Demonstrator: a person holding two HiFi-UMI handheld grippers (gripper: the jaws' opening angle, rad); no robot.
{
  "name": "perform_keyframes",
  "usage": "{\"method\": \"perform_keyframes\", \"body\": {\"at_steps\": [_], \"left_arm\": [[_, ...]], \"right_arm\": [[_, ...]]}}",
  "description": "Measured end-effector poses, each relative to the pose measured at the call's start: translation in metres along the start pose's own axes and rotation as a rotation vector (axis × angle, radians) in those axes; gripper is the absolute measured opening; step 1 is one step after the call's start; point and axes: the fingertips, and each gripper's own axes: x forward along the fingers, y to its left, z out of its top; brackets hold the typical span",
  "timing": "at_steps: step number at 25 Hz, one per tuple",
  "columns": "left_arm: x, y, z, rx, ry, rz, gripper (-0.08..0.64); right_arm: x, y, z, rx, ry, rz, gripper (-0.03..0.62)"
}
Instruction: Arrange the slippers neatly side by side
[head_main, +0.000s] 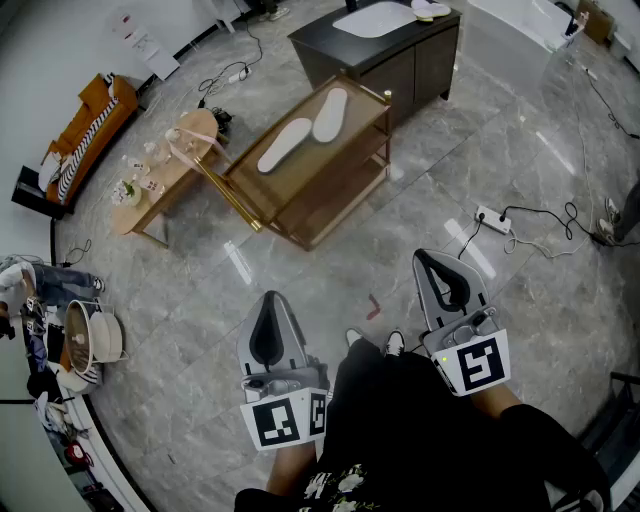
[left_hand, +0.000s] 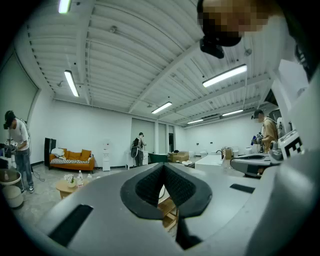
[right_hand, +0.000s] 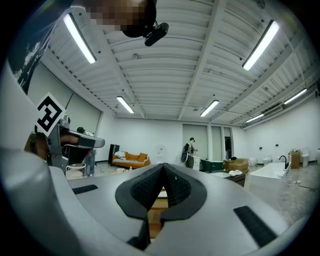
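Orange sofa (head_main: 85, 130) by the wall, low wooden table (head_main: 150, 195) nearby, dark cabinet (head_main: 400, 65), white power strip (head_main: 494, 218)

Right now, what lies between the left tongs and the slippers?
Only bare floor, then the rim of the table bearing the slippers; the head view shows it.

white slipper (head_main: 431, 9) on dark counter (head_main: 410, 65): cut by top edge. items on round side table (head_main: 130, 215): too small to name. floor clutter (head_main: 60, 350) at left edge: partly cropped, indistinct. person's legs (head_main: 430, 430): cut by bottom edge.
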Motion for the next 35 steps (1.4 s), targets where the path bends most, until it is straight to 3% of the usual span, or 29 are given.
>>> {"method": "perform_keyframes", "body": {"at_steps": [16,22,35], "left_arm": [[-0.011,0.0,-0.001,0.006,0.002,0.005,0.0],[-0.014,0.0,-0.001,0.042,0.009,0.008,0.0],[0.033,-0.001,-0.004,0.019,0.02,-0.033,0.0]], "right_arm": [[-0.008,0.006,-0.002,0.048,0.0,0.029,-0.006],[-0.006,0.003,-0.01,0.058,0.023,0.016,-0.006],[0.023,-0.024,-0.019,0.023,0.072,-0.021,-0.006]]}}
